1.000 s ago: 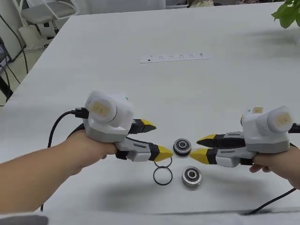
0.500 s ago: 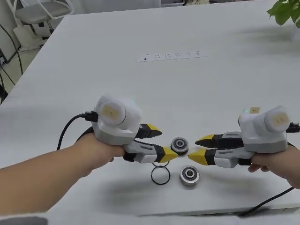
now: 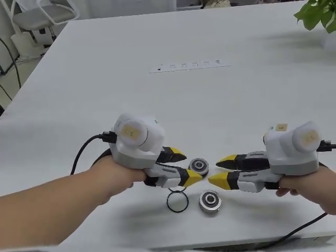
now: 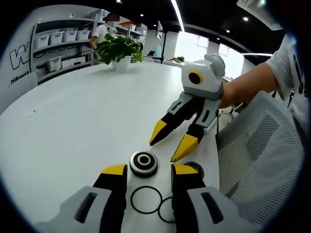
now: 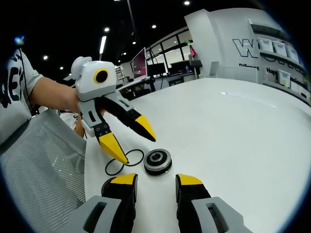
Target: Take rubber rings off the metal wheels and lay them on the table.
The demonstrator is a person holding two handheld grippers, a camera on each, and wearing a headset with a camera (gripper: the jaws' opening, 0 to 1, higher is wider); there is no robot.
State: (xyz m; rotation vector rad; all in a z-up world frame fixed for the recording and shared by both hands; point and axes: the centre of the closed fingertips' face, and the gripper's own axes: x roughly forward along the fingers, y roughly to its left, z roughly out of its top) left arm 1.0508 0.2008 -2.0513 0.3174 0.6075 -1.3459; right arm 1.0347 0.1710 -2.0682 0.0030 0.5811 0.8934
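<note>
— What has changed over the last second?
— The left gripper (image 3: 191, 165) has slid in toward the dark-rimmed wheel (image 3: 199, 166). Its lower yellow tip now lies just beside that wheel, on the person's side, where before it stopped short. The right gripper (image 3: 214, 169) keeps its place just on the wheel's other side.
— Is either one gripping anything?
— No. Both have their jaws spread and hold nothing. They point at each other with the dark-rimmed wheel between their tips. In each gripper view the wheel lies flat just ahead of the gap between that gripper's own jaws.
— Does the left one touch the wheel?
— I cannot tell; the tip is very close.
— Where are the rings?
— Two loose black rubber rings (image 3: 168, 202) lie flat on the white table (image 3: 220, 105), near the dark-rimmed wheel, on the person's side and a little toward the left gripper. They overlap at their edges, and in the head view the left gripper's lower jaw covers part of one.
— And the second wheel?
— The silver-rimmed wheel (image 3: 210, 200) also lies flat, near the dark-rimmed wheel on the person's side, just beside the rings but apart from them.
— Anything farther out?
— A white power strip (image 3: 189, 66) lies well beyond the dark-rimmed wheel, and a green plant (image 3: 315, 13) stands farther still, off toward the right gripper's side.
</note>
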